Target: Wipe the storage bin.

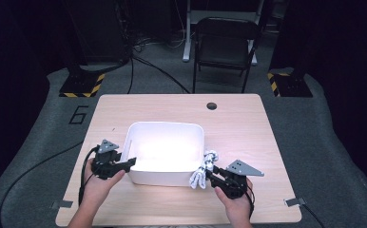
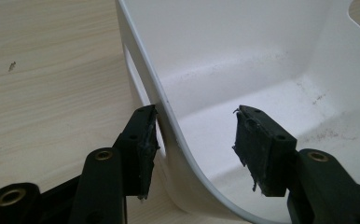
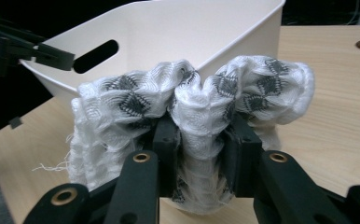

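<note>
A white plastic bin [image 1: 165, 135] stands mid-table. My left gripper [image 1: 133, 163] is at its front left corner, its jaws astride the bin wall [image 2: 169, 116]. The outer pad [image 2: 145, 149] lies against the wall's outside; the inner pad [image 2: 257, 149] hangs apart inside the bin, so my left gripper [image 2: 197, 140] is open. A white cloth with a grey pattern [image 1: 203, 170] hangs beside the bin's right front corner. My right gripper [image 1: 211, 175] is shut on the bunched cloth [image 3: 192, 93], which bulges over both pads of this gripper [image 3: 201, 149]. Beyond it are the bin [image 3: 178, 32] and the left gripper [image 3: 52, 53].
The wooden table [image 1: 248, 133] has a round hole [image 1: 212, 105] near its far edge and tape tabs at its front corners. A black folding chair [image 1: 224, 47] stands behind the table. Yellow-and-black striped stand bases [image 1: 82, 85] sit on the floor at both far sides.
</note>
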Action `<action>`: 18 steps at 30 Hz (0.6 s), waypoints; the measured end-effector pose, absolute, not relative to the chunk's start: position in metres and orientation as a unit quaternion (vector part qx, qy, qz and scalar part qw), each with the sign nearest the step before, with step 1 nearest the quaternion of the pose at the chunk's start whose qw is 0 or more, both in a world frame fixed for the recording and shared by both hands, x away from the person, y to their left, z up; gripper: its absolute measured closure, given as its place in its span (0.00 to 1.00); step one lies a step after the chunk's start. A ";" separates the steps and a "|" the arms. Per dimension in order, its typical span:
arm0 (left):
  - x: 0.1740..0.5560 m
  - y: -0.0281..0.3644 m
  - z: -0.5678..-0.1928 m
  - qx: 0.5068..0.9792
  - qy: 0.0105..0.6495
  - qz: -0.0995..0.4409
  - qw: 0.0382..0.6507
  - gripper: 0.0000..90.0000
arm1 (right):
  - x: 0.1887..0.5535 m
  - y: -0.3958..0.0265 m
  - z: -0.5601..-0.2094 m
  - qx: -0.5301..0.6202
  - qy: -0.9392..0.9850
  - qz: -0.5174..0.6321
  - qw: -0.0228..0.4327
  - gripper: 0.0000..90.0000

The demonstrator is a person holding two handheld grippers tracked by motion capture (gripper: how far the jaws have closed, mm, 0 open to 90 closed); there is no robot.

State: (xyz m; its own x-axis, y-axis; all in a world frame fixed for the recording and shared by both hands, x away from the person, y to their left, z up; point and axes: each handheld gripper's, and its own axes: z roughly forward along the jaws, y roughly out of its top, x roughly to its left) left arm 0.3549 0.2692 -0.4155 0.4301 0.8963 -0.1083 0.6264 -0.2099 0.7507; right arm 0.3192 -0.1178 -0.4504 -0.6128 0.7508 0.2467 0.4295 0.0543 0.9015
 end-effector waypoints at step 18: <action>0.344 0.275 -0.410 0.763 0.493 0.180 0.378 0.56 | 0.348 -0.091 -0.501 0.421 0.789 0.437 0.096 0.74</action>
State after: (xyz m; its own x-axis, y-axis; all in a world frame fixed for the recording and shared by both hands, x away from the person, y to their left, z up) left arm 0.3437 0.2747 -0.4103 0.4494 0.8880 -0.0975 0.6150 -0.2284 0.7547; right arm 0.3479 -0.0914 -0.5007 -0.6265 0.7486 0.2172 0.5811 0.2629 0.7702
